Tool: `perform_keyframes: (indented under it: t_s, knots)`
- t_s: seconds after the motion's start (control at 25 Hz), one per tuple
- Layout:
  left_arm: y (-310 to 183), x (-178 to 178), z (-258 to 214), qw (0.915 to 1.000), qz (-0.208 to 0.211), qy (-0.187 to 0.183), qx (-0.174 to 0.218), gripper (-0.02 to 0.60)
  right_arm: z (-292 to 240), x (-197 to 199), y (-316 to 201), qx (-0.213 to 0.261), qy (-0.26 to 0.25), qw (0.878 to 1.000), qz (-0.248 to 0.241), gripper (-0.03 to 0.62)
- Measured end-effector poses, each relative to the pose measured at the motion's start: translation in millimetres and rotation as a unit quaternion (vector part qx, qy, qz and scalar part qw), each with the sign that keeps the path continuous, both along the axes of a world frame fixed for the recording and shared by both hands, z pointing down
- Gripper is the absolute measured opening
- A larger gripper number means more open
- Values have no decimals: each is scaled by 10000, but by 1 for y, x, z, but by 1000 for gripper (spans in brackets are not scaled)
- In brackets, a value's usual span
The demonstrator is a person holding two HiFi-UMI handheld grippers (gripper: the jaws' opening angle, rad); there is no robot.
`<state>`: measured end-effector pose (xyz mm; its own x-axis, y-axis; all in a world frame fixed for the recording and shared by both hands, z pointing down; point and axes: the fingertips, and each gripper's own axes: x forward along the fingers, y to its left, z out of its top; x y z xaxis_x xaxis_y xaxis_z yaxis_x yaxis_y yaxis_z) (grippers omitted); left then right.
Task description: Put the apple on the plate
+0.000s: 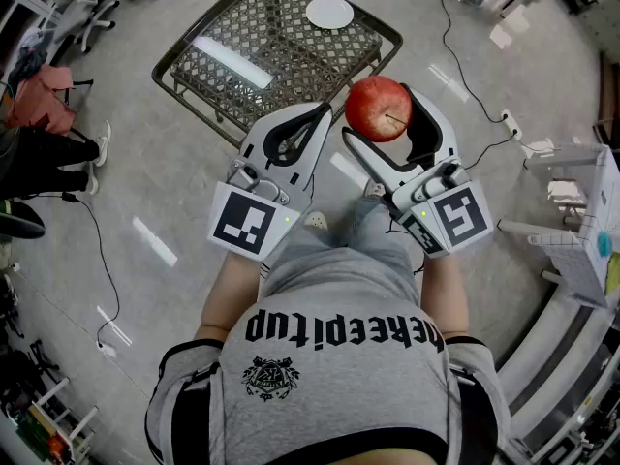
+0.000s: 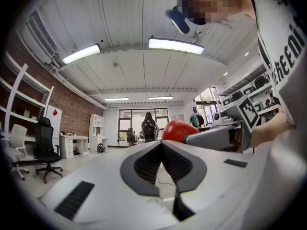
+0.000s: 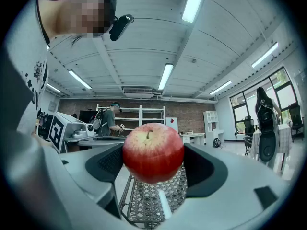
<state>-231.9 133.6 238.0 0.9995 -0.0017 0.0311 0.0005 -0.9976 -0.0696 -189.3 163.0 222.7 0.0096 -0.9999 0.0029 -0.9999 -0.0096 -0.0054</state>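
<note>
Grey floor was seen below, with a mesh table standing on it and a white plate set at the table's far edge. On the table's near side the left gripper was held level, its jaws pressed together with nothing between them. Right of it the apple was pinched between the wide-spread jaws of the right gripper, in the air by the table's near edge, well apart from the plate.
</note>
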Motion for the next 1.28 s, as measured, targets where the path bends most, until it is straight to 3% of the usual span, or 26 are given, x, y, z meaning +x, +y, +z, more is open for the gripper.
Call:
perform_keyframes:
  t_s: [0.6,1.28]
  knots:
    - [-10,71,-3,9995,-302,-35,-42,18,2,66,-15,-88,-6,9992,-387,377]
    - [-11,139,-2,9929,-1175,-186,-33,18,5,139,-26,-79,-205,9931,-1152,388]
